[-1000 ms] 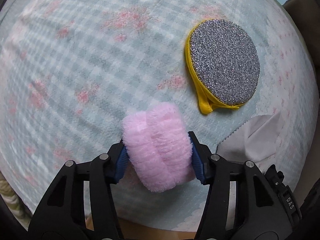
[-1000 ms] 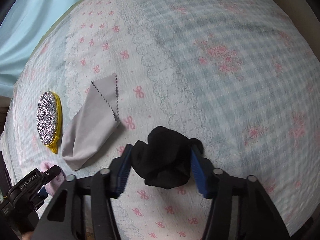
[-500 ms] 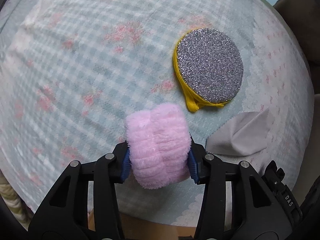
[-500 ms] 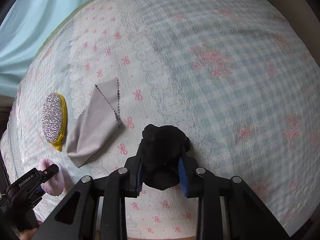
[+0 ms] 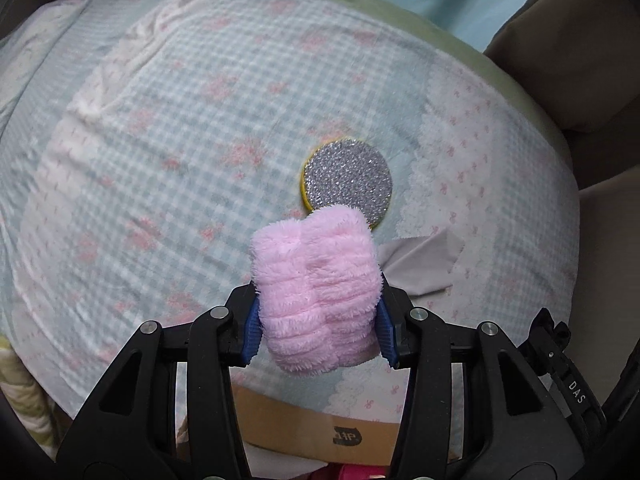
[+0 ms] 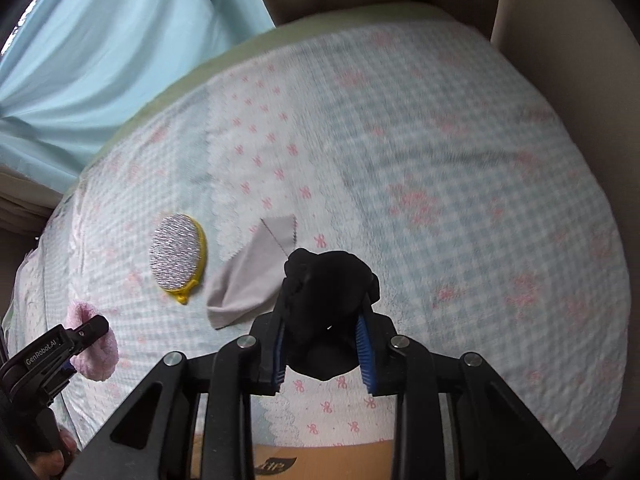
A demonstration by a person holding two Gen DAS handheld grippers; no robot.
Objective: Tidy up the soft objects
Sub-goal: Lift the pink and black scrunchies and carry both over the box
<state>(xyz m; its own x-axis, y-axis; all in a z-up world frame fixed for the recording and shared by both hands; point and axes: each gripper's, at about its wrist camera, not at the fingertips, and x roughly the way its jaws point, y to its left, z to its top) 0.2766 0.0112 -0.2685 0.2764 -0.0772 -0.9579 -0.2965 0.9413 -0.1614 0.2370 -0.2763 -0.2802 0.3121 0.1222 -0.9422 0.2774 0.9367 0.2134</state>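
My left gripper is shut on a fluffy pink roll and holds it above the checked blanket. It also shows at the left of the right wrist view. My right gripper is shut on a bundled black cloth, lifted off the blanket. A round silver scrub pad with a yellow rim and a folded grey cloth lie on the blanket between the two grippers.
A cardboard box sits below the blanket's near edge. A light blue curtain hangs at the back. Brown cushions stand to the right of the blanket.
Both grippers have lifted and pulled back with their loads; the blanket, pad and grey cloth now look farther away. The right gripper closed on the black cloth. The box has come into view.
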